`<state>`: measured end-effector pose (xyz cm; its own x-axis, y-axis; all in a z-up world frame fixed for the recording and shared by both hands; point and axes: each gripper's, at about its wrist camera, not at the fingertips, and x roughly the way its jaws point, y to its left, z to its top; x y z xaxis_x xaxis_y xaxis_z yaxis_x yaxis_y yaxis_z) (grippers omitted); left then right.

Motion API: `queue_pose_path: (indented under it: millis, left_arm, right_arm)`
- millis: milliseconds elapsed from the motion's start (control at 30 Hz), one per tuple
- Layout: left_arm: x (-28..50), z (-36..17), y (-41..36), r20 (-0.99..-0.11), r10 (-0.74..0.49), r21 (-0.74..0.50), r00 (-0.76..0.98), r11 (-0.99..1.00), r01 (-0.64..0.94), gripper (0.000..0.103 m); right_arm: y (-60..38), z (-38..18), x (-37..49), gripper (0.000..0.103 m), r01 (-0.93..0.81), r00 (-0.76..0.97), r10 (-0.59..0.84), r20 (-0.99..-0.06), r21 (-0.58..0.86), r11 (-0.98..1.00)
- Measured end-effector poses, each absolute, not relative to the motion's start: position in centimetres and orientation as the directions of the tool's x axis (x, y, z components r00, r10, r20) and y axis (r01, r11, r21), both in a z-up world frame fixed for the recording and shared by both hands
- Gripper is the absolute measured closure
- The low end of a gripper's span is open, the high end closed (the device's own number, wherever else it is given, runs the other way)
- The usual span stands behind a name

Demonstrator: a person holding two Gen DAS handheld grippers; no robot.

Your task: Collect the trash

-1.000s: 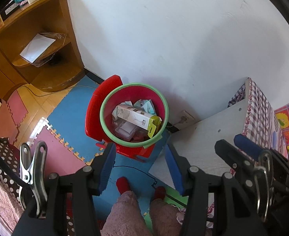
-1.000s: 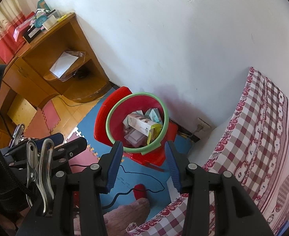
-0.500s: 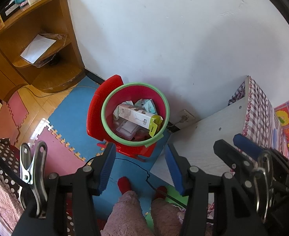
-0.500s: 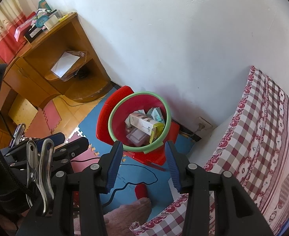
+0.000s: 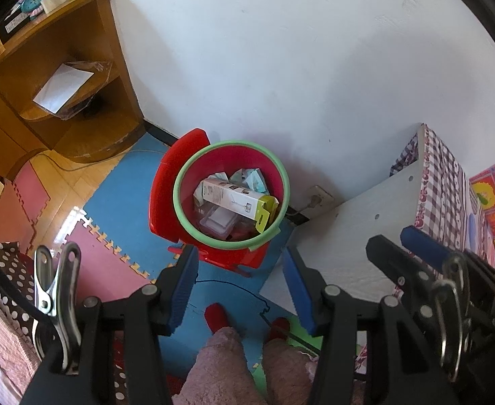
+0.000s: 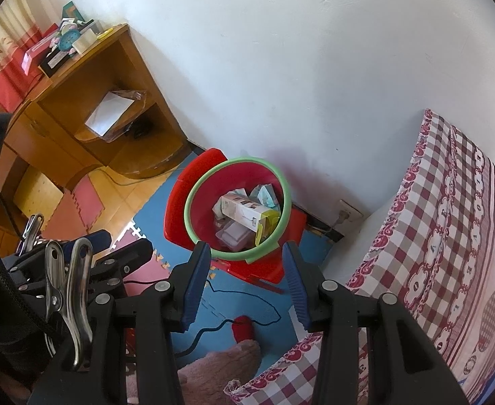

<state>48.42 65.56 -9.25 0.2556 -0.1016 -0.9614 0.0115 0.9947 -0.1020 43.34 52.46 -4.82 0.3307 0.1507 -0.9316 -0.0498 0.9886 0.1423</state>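
Trash bin (image 5: 231, 199) – red, green-rimmed – stands against the white wall right of the wooden desk (image 5: 45, 77), already holding a long white carton (image 5: 237, 199) and crumpled wrappers. Left gripper (image 5: 239, 290) and right gripper (image 6: 247, 280) hover above it, jaws apart and empty; collecting looks largely done. Only the right view shows the checked bedspread (image 6: 449, 236) at full stretch – the left, a grey panel (image 5: 348, 236).

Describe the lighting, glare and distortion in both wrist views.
Left wrist view: sunlight glares off the wooden floor; the fisheye bends the wall and blackens the corners. Right wrist view: even daylight, the bin sharp, the bed edge curved.
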Motion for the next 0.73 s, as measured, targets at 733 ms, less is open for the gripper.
queue_pose_path:
  millis: [733]
  left_arm:
    - [48.7, -9.24, 65.41, -0.962, -0.108, -0.101, 0.252, 0.994, 0.04, 0.049]
  right_arm:
    - [52.19, -4.32, 43.1, 0.058, -0.025, 0.342, 0.143, -0.929, 0.144, 0.989]
